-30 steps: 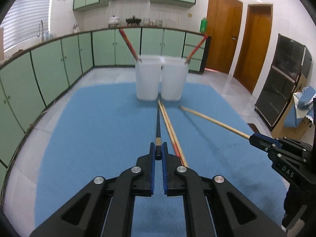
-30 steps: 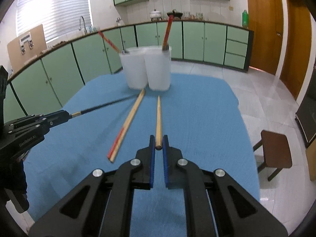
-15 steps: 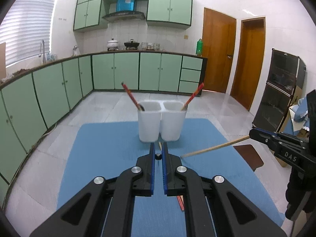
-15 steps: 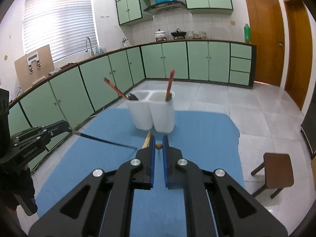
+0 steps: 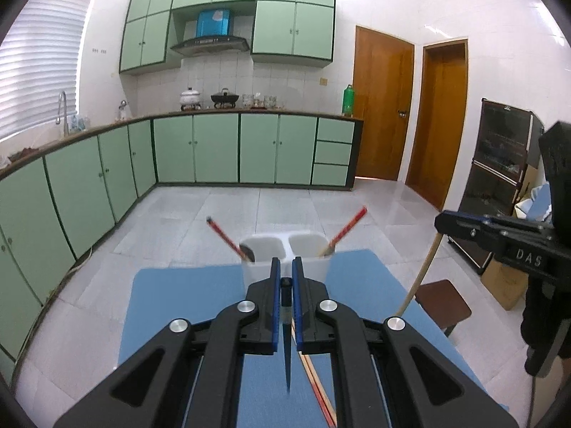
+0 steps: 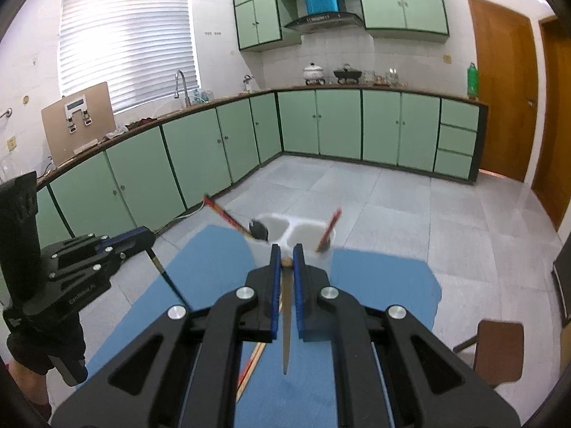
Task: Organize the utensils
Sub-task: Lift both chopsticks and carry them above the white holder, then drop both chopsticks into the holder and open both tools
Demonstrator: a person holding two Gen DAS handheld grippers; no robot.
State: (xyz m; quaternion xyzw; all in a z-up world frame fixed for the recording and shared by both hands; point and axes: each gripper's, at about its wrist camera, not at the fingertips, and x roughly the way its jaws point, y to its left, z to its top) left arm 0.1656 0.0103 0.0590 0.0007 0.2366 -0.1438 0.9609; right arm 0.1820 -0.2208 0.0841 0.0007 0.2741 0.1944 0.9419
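Observation:
My left gripper (image 5: pixel 284 281) is shut on a black chopstick (image 5: pixel 287 353) that hangs point down over the blue mat (image 5: pixel 185 306). My right gripper (image 6: pixel 285 262) is shut on a light wooden chopstick (image 6: pixel 286 335), also hanging point down. It shows in the left wrist view (image 5: pixel 421 278) too. A white two-cup holder (image 5: pixel 285 256) stands at the mat's far end, ahead of both grippers, with a red-handled utensil leaning in each cup (image 5: pixel 223 237) (image 5: pixel 348 226). One wooden chopstick with a red end (image 5: pixel 317 388) lies on the mat.
The mat covers a table in a kitchen with green cabinets (image 5: pixel 214 149). A brown stool (image 6: pixel 499 346) stands on the floor to the right of the table. The table's edges fall off to tiled floor (image 5: pixel 285 207) on all sides.
Both grippers have lifted their chopsticks off the mat and tipped them from lying flat to hanging almost upright. The view rose well above the holder.

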